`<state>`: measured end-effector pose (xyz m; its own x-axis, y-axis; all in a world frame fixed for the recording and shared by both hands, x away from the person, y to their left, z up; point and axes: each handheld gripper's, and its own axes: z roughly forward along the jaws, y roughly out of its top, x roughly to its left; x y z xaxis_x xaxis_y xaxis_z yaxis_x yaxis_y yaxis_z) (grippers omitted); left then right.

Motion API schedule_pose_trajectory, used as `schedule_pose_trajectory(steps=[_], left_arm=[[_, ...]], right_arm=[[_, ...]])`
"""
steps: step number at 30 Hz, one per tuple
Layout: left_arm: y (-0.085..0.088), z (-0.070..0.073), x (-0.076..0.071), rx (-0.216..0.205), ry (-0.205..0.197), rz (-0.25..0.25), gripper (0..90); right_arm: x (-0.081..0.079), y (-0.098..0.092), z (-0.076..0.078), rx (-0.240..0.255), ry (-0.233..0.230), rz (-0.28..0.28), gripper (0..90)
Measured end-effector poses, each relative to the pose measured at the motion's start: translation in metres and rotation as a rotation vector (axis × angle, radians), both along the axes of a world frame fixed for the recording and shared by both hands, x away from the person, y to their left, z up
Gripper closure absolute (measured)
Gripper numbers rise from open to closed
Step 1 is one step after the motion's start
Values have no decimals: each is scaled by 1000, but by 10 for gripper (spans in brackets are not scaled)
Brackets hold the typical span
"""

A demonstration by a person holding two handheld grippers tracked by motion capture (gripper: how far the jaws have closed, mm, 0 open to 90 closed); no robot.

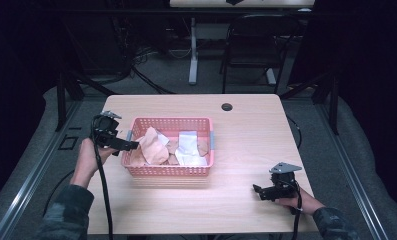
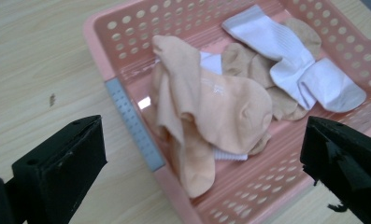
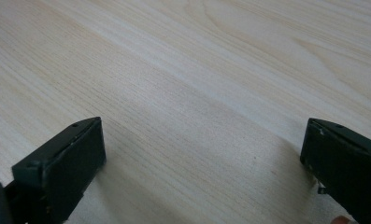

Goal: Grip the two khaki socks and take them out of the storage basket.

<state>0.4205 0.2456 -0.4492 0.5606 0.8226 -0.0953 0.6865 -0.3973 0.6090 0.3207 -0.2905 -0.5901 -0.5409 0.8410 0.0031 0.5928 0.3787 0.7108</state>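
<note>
The left tool (image 1: 131, 146) is held at the left end of the pink plastic basket with holes (image 1: 170, 171), and its jaws are wide apart with nothing between them. In the left gripper view the jaws are pointed at the peach-coloured soft sock (image 2: 211, 112), which lies at the left end of the basket, draped partly up that end wall. Nothing has been picked up yet. The job looks to be only at its start: the socks are all seen inside the basket, and none is laid out on the light wooden table (image 1: 246, 130).

Farther right in the basket a white ribbed sock (image 2: 295, 65) is seen, folded over itself, with tan socks (image 2: 248, 63) under and beside it. The socks are piled and touching, so more than one may be caught in one grab.

The right tool (image 1: 256, 190) is held low over the near right part of the table, well apart from the basket. Its jaws are wide apart too, and bare wood is seen between them.

The basket's left wall and its grey end strip (image 2: 134, 123) stand just beside the left tool, so the tool must be lifted over that rim. Much open table is left to the right of the basket and in front of it. A small dark round hole (image 1: 227, 107) is set near the far edge.
</note>
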Motion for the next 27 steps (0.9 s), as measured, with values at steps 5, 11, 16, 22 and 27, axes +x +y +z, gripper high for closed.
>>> schedule_pose_trajectory(steps=[5,11,16,22,27], left_arm=[[-17,-3,12,24,16,-20,4],[-33,-13,24,63,53,-50,146],[-40,-23,35,92,98,-28,351],[-43,-32,45,133,137,-13,503],[-46,-35,47,174,147,-11,600]], right_arm=[[0,0,0,0,0,0,0],[0,0,0,0,0,0,0],[0,0,0,-3,1,1,0],[0,0,0,0,0,0,0],[0,0,0,0,0,0,0]])
